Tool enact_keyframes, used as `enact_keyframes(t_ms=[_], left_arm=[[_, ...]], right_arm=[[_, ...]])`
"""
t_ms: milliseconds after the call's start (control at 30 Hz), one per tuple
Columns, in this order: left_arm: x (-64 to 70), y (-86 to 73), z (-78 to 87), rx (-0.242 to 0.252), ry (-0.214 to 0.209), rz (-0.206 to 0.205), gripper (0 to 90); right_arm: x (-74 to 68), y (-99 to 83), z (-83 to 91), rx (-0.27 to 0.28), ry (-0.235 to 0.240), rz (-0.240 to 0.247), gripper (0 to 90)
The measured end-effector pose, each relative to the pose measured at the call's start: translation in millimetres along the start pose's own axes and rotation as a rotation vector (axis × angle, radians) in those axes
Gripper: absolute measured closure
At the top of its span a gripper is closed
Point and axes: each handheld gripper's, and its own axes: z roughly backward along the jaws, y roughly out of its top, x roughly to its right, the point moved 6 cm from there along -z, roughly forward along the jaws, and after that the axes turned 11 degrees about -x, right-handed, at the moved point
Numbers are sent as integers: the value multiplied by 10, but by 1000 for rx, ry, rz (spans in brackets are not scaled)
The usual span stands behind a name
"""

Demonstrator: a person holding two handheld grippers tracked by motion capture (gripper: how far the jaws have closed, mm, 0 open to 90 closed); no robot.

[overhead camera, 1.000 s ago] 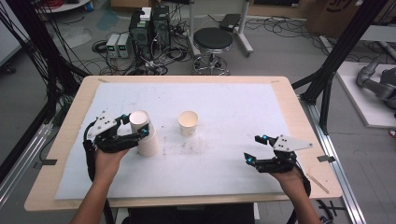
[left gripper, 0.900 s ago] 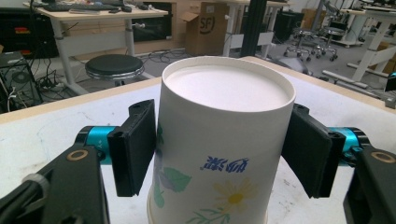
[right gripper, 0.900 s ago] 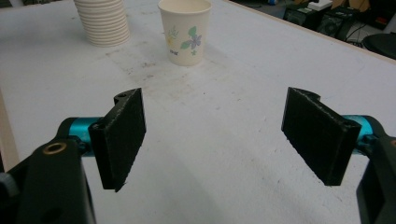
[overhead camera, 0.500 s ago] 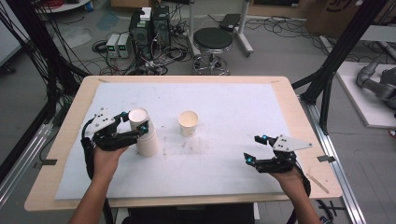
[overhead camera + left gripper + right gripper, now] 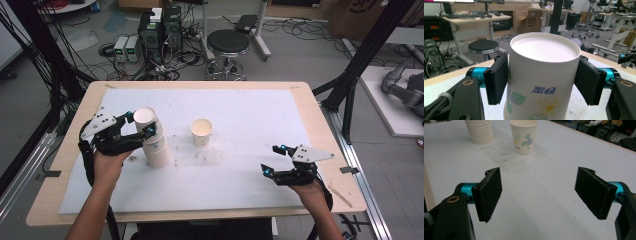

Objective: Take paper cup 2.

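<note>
- A wooden table (image 5: pixel 310 107) covered by a white sheet (image 5: pixel 250 120) stands in a workshop; a round stool (image 5: pixel 228 44), computer boxes (image 5: pixel 160 27) and loose cables lie on the floor beyond it.
- The stack of paper cups (image 5: pixel 152 142) stands on the sheet at the left, leaning a little; its top cup (image 5: pixel 544 75), printed with flowers, sits between the jaws of the left gripper (image 5: pixel 137 125).
- In the left gripper view the left pad touches the cup wall, while the right pad looks just beside it; so the jaws are closing on the cup, though I cannot tell whether they grip it firmly.
- A single cup (image 5: pixel 201 131) stands upright near the middle of the sheet, well apart from the stack.
- The right gripper (image 5: pixel 275 160) hovers low at the right, jaws spread wide and holding nothing.
- The step looks like peeling the top cup off; squeeze gently just under the rim so the paper does not crush; lift straight along the stack's lean; if the lower cups rise too, the free gripper could steady them.
</note>
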Motion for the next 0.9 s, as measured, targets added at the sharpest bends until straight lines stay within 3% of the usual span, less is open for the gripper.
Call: enact_keyframes(t_ms=[167, 533, 900], left_arm=[[35, 194, 94, 51, -14, -6, 326], [209, 517, 202, 111, -18, -67, 327], [623, 443, -26, 98, -166, -95, 328]], right_arm=[[1, 3, -1, 3, 0, 4, 225], [7, 8, 12, 9, -3, 6, 226], [-10, 23, 11, 18, 8, -1, 225]])
